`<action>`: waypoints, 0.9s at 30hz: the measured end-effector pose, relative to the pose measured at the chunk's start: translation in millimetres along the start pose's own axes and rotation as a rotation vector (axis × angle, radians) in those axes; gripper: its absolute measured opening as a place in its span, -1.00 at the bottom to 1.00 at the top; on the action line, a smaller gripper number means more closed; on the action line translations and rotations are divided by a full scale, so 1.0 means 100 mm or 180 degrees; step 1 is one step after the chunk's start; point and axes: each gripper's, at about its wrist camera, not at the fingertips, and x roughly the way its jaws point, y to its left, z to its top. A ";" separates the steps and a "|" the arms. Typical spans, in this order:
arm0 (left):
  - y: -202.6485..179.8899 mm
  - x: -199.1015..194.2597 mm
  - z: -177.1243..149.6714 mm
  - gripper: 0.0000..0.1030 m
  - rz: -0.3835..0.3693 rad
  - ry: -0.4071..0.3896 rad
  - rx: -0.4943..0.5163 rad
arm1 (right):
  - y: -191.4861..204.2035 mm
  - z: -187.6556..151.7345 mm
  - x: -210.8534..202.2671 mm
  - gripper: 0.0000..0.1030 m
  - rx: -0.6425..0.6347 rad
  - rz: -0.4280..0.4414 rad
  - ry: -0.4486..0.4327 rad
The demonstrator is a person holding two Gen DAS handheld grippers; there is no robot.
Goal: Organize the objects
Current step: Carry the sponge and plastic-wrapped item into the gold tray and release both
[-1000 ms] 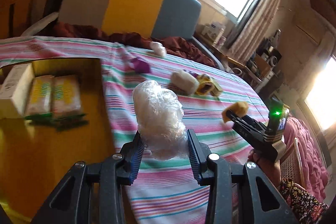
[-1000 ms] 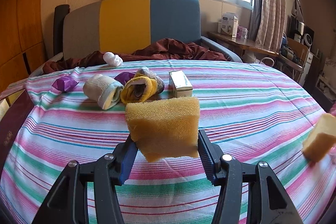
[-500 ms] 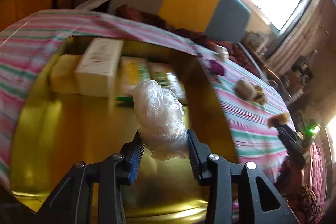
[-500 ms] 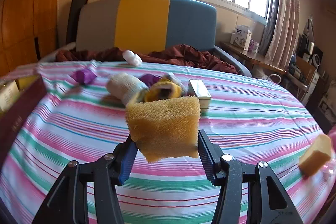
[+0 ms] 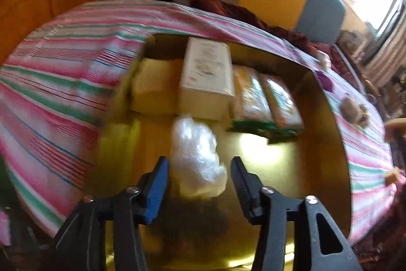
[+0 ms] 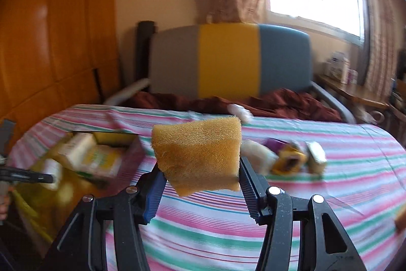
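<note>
My left gripper [image 5: 199, 166] is open over the gold box [image 5: 327, 144]. A crumpled clear plastic bag [image 5: 196, 154] sits between its spread fingers without touching them, over the box floor. The box holds a yellow sponge [image 5: 154, 88], a white carton [image 5: 206, 70] and two snack packets [image 5: 266, 98] along its far wall. My right gripper [image 6: 201, 179] is shut on a yellow sponge [image 6: 199, 154], held above the striped tablecloth [image 6: 330, 194]. The gold box [image 6: 63, 184] lies to its left.
Rolled socks [image 6: 274, 156] and a small gold carton [image 6: 316, 156] lie on the cloth right of the right gripper. A grey, yellow and blue sofa [image 6: 228, 60] with a maroon blanket stands behind the table. Another sponge piece [image 5: 392, 175] lies at the table's right edge.
My left gripper swung left from the cloth to over the box and opened, letting go of the plastic bag. My right gripper turned left with its sponge, and the box came into its view.
</note>
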 end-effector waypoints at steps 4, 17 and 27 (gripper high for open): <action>0.14 -0.12 0.02 0.30 -0.0119 -0.0168 -0.0254 | 0.40 0.08 -0.03 0.09 -0.0160 0.0322 -0.0014; 0.57 -0.53 -0.18 0.30 -0.0264 -0.0872 -0.1232 | 1.66 0.03 0.48 0.10 -0.0504 0.1262 0.1018; 0.75 -0.59 -0.27 0.30 -0.0094 -0.0910 -0.1316 | 2.31 -0.15 1.06 0.10 -0.0637 0.1395 0.1887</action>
